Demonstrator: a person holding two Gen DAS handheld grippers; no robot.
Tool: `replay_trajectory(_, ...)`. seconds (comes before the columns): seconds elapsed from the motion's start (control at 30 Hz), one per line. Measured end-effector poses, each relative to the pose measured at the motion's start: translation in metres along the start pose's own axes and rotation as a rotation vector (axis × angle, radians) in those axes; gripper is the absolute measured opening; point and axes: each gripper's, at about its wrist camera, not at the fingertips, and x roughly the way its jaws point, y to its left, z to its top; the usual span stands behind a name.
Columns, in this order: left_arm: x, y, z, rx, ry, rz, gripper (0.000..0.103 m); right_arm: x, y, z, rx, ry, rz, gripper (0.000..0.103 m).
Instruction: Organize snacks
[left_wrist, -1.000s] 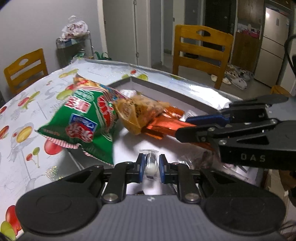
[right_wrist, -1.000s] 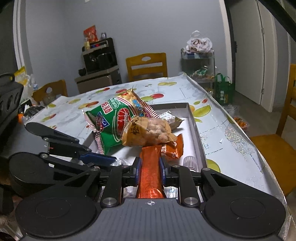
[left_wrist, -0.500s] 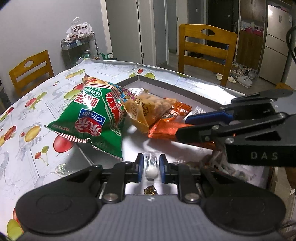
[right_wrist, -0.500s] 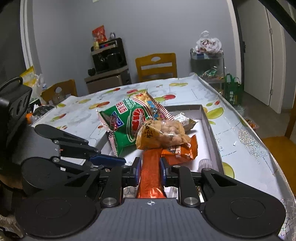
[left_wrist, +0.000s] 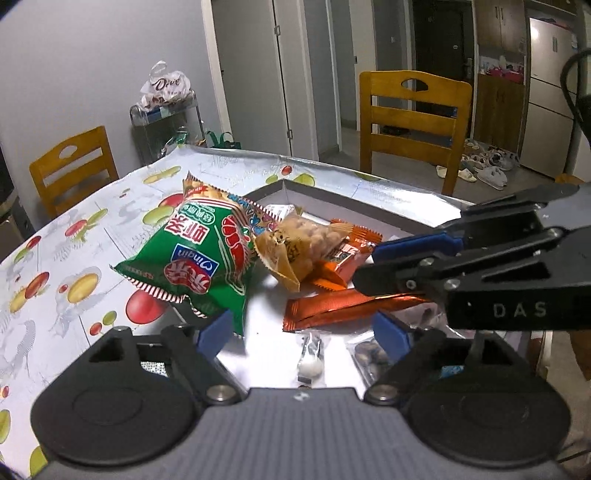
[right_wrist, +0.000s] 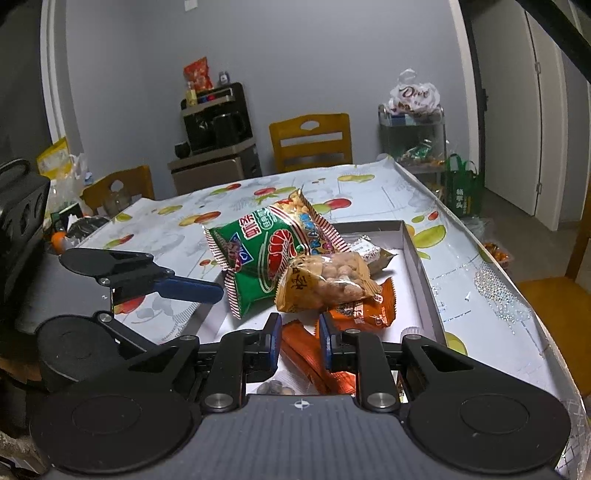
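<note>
A grey box (left_wrist: 332, 201) on the table holds the snacks. A green shrimp-chip bag (left_wrist: 199, 254) leans over its left wall, beside a yellow peanut bag (left_wrist: 295, 245) and an orange packet (left_wrist: 351, 254). My left gripper (left_wrist: 303, 332) is open, and a small clear-wrapped white candy (left_wrist: 310, 363) lies in the box between its fingers. My right gripper (right_wrist: 298, 339) is slightly open around a long orange bar (right_wrist: 314, 365), which rests in the box and also shows in the left wrist view (left_wrist: 347, 306). The right gripper (left_wrist: 373, 266) crosses in from the right there.
The table carries a fruit-print cloth (left_wrist: 74, 258). Wooden chairs stand around it (left_wrist: 413, 122) (right_wrist: 310, 142). A small bag of dark round snacks (left_wrist: 369, 356) lies in the box near the left gripper. A clear jelly cup (right_wrist: 410, 330) sits by the box's right wall.
My left gripper has opened and let go of the wrapped candy, which now lies in the box. My right gripper's jaws have parted around the orange bar.
</note>
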Motion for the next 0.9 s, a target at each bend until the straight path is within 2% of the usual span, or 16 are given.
replay_trajectory(0.03,-0.002,0.0,0.0,0.003,-0.002,0.0,0.087,-0.001,0.0,0.001,0.003,-0.004,-0.002,0.03)
replay_trajectory(0.13,-0.006,0.0,-0.002,0.002,-0.01,-0.006,0.087,-0.005,0.002,0.003,0.014,-0.018,-0.005,0.05)
replay_trajectory(0.23,-0.012,0.002,-0.004,-0.003,-0.018,-0.014,0.088,-0.009,0.007,0.004,0.006,-0.022,-0.015,0.072)
replay_trajectory(0.27,-0.014,0.003,-0.004,-0.005,-0.022,-0.017,0.088,-0.01,0.009,0.004,0.003,-0.023,-0.02,0.085)
replay_trajectory(0.3,-0.017,0.003,-0.005,-0.004,-0.026,-0.021,0.089,-0.013,0.011,0.004,0.004,-0.03,-0.026,0.093)
replay_trajectory(0.37,-0.023,0.005,-0.007,-0.002,-0.038,-0.028,0.089,-0.017,0.014,0.004,0.002,-0.033,-0.032,0.099)
replay_trajectory(0.43,-0.03,0.007,-0.009,-0.004,-0.05,-0.035,0.089,-0.021,0.019,0.004,0.001,-0.035,-0.043,0.102)
replay_trajectory(0.63,-0.057,0.024,-0.021,-0.02,-0.102,-0.052,0.092,-0.035,0.032,0.001,0.041,-0.051,-0.079,0.103)
replay_trajectory(0.9,-0.084,0.059,-0.053,-0.056,-0.129,-0.054,0.094,-0.048,0.059,-0.016,0.085,-0.036,-0.189,0.103)
